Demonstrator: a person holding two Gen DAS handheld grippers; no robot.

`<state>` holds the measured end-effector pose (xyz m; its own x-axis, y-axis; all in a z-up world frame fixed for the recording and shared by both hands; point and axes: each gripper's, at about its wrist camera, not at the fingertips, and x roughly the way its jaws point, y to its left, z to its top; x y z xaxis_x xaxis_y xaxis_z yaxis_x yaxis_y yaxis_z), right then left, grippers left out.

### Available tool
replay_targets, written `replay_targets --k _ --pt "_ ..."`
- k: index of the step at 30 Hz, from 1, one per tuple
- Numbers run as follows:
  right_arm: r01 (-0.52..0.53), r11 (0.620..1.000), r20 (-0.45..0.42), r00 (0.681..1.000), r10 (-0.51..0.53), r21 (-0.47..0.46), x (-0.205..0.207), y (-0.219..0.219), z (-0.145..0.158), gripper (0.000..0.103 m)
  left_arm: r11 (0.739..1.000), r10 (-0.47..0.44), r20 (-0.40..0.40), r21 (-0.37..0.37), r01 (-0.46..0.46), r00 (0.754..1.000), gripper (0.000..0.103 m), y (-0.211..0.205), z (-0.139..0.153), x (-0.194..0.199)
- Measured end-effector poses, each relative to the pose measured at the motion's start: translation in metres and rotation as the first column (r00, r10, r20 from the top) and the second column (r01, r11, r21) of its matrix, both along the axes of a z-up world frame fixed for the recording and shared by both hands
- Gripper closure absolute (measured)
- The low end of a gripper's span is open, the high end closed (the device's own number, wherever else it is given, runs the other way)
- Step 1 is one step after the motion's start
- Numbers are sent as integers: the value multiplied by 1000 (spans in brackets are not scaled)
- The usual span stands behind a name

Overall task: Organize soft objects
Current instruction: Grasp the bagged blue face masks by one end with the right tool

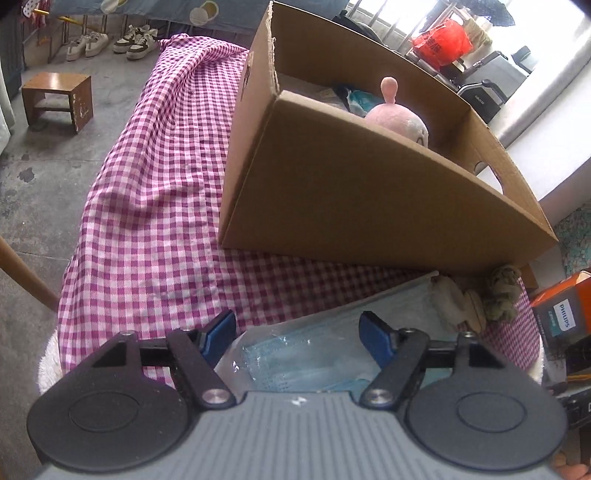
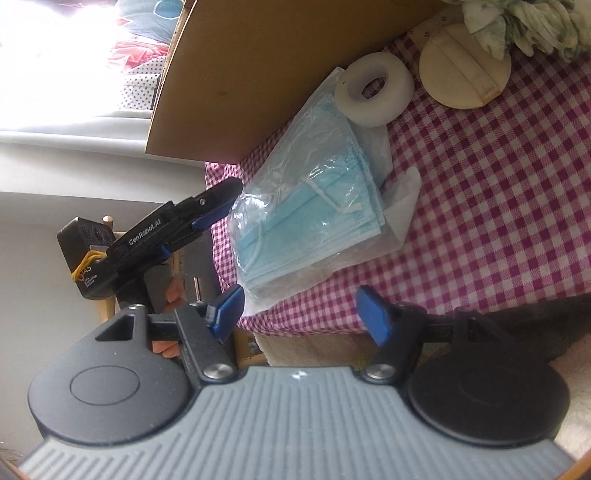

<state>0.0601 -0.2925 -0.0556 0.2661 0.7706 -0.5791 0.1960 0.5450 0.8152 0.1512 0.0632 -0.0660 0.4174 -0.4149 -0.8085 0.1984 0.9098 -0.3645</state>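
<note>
A clear bag of blue face masks (image 2: 310,218) lies on the pink checked cloth (image 2: 498,206) near the table edge, beside a cardboard box (image 1: 369,192). In the left wrist view the bag (image 1: 303,350) lies between and just beyond my open left gripper (image 1: 297,326). My left gripper also shows in the right wrist view (image 2: 221,201), at the bag's edge. My right gripper (image 2: 299,310) is open and empty, just short of the bag. A pink plush toy (image 1: 399,118) sits inside the box.
A white tape roll (image 2: 373,92), a round beige puff (image 2: 465,70) and a crumpled greenish cloth (image 2: 532,26) lie past the bag by the box. An orange Philips box (image 1: 565,314) stands at the right. A wooden stool (image 1: 57,98) and shoes (image 1: 110,42) are on the floor.
</note>
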Motion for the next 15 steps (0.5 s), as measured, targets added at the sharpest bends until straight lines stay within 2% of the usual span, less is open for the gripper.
replay_targets --k 6,10,12,15 --pt "35 999 21 999 -34 -32 -8 -13 3 34 995 -36 -95 -94 27 995 29 4 1 -36" --pt "85 996 40 996 -84 -34 -18 -28 7 34 978 -131 -144 -181 104 981 28 -1 1 -67" --pt "104 994 39 994 -103 -28 -25 -37 7 34 974 -165 -135 -181 139 977 28 -5 3 -79" --pt "109 994 7 994 -109 7 -37 -43 3 34 983 -148 -73 -120 139 986 27 -12 11 -89"
